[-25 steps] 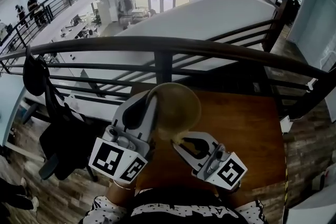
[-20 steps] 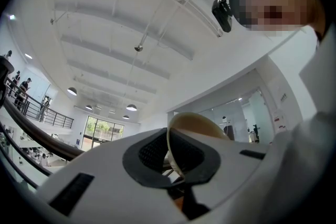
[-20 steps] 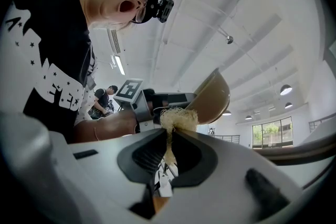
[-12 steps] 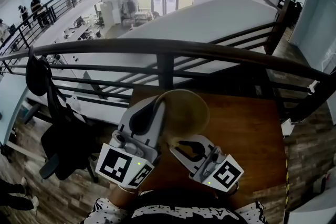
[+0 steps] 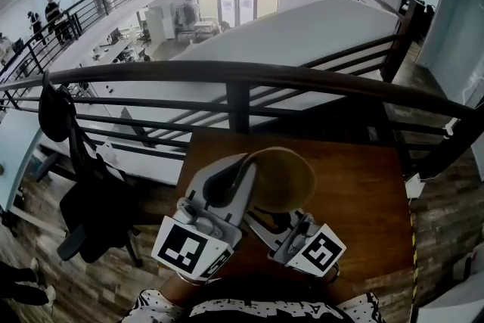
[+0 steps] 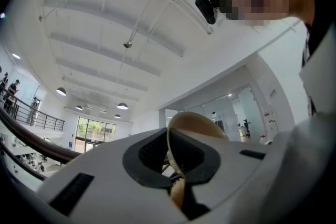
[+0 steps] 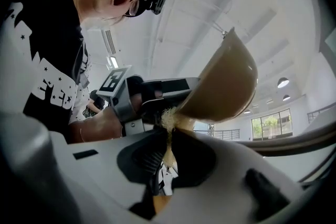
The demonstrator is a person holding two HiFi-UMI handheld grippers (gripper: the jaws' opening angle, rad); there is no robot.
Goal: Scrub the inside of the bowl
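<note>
The left gripper [image 6: 176, 168] is clamped on the bowl [image 6: 199, 122] rim; the right gripper [image 7: 167, 150] pinches a scrubber [image 7: 168, 121] at its edge. Best to press inside with firm circles — bowl held steady.

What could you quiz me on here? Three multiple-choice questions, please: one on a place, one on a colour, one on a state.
1. Where is the bowl?
A. in a sink
B. held up over the table
C. on a shelf

2. What colour is the bowl?
A. blue
B. white
C. tan

3. How are the left tongs?
A. wide open
B. shut on the bowl
C. lying on the table

Answers:
1 B, the head view shows it over the wood top, and the right gripper view shows it tipped against the ceiling.
2 C, every view shows it tan.
3 B, the left gripper view shows the bowl's edge pinched between the jaws.
</note>
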